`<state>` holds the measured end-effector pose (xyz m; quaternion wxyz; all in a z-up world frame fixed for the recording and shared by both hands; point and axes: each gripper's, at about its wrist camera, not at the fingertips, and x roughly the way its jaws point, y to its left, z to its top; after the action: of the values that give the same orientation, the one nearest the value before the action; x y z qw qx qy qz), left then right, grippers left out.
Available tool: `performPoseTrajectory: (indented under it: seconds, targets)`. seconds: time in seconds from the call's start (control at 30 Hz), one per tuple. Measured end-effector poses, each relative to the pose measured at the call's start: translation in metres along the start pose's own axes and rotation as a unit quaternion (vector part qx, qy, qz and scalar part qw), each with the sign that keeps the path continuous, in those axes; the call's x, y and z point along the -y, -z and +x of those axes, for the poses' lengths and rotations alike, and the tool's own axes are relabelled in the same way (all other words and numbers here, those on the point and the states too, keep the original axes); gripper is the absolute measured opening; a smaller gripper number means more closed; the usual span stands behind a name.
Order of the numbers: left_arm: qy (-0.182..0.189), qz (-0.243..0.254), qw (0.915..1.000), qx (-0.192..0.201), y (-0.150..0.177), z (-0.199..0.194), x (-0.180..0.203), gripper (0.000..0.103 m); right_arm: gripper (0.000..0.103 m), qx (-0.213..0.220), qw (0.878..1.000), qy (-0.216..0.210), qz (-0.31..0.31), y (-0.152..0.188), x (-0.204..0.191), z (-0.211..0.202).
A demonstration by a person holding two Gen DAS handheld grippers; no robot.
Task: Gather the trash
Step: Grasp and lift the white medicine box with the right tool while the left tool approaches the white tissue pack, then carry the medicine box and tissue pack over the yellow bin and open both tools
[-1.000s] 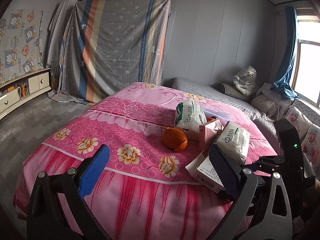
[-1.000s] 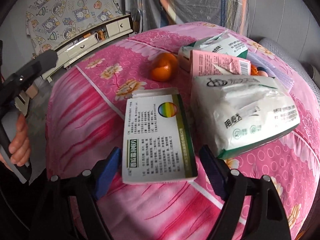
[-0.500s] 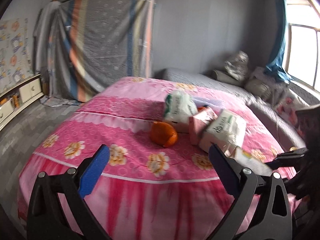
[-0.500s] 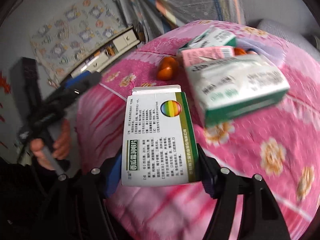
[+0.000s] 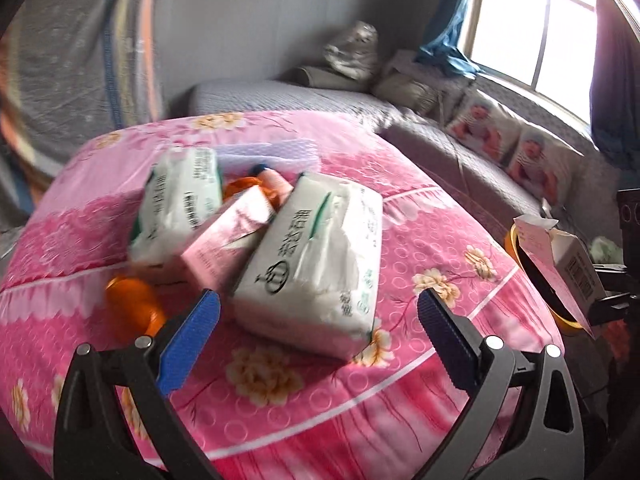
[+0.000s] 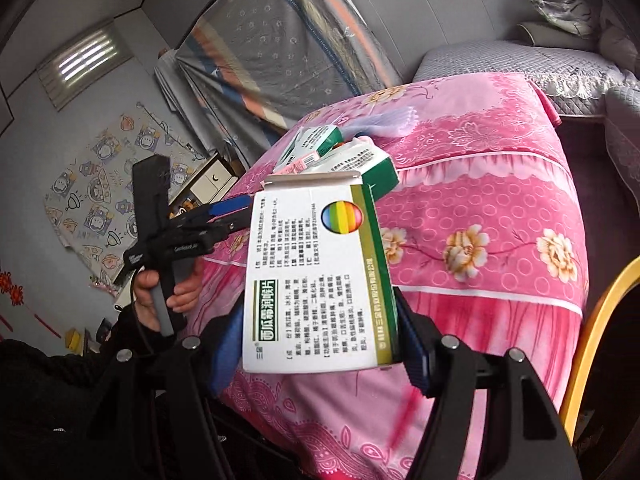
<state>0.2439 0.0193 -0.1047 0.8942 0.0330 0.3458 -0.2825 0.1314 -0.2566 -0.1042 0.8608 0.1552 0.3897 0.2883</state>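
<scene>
Above the bed's (image 6: 500,208) edge, the right claw (image 6: 320,344) is clenched on a medicine box (image 6: 316,280), near the yellow-rimmed bin (image 6: 592,320). Best to centre the box over the bin's mouth before letting go. The left claw (image 5: 316,320) stands released near a tissue pack (image 5: 316,256).

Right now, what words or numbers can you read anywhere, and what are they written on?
"西瓜霜润喉片": green panel on the medicine box.
"三金": small mark beside that panel, same box.
Fine print on the medicine box: too small to read.
Tissue pack: logo and characters, blurred.
Pink carton: blurred, nothing readable.
Left gripper: white print on its handle, too small to read.
</scene>
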Motion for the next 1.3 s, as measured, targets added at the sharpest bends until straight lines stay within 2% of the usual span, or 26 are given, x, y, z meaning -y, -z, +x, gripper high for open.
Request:
performPoseTrajectory:
  seconds: [0.1,0.23,0.47,0.7,0.9,0.93,0.97,1.0,1.07,1.13,1.3]
  targets:
    - [0.007,0.023,0.9995,-0.023,-0.007,0.016,0.002,0.095,0.063,0.002,1.000,-0.005,0.008,0.002,0.010,0.001]
    - [0.012,0.025,0.9985,-0.047,-0.014,0.030,-0.001,0.095,0.063,0.005,1.000,-0.012,0.023,0.002,0.024,0.007]
    - [0.000,0.055,0.9961,-0.070,-0.022,0.046,0.005,0.095,0.063,0.006,0.999,-0.017,0.041,0.010,0.032,0.007]
    - [-0.023,0.104,0.9870,-0.120,-0.028,0.080,0.015,0.095,0.063,0.009,0.999,-0.016,0.049,0.015,0.034,0.003]
    - [-0.078,0.145,0.9729,-0.163,-0.019,0.111,0.024,0.094,0.063,0.014,0.998,-0.014,0.057,0.017,0.036,-0.001]
    - [-0.081,0.145,0.9732,-0.159,-0.019,0.111,0.025,0.094,0.063,0.015,0.998,-0.014,0.056,0.017,0.035,-0.002]
    - [-0.080,0.140,0.9749,-0.154,-0.020,0.108,0.023,0.089,0.064,0.016,0.998,-0.013,0.055,0.017,0.034,-0.004]
    - [-0.071,0.126,0.9782,-0.149,-0.022,0.103,0.020,0.082,0.064,0.017,0.998,-0.012,0.053,0.018,0.032,-0.006]
    - [-0.041,0.080,0.9863,-0.138,-0.026,0.089,0.009,0.079,0.063,0.021,0.999,-0.009,0.050,0.018,0.030,-0.011]
    - [-0.029,0.061,0.9902,-0.122,-0.027,0.075,0.007,0.078,0.063,0.025,0.999,-0.006,0.047,0.018,0.028,-0.016]
    - [-0.015,0.059,0.9972,-0.043,-0.023,0.019,0.024,0.078,0.063,0.036,0.998,-0.007,0.046,0.016,0.026,-0.024]
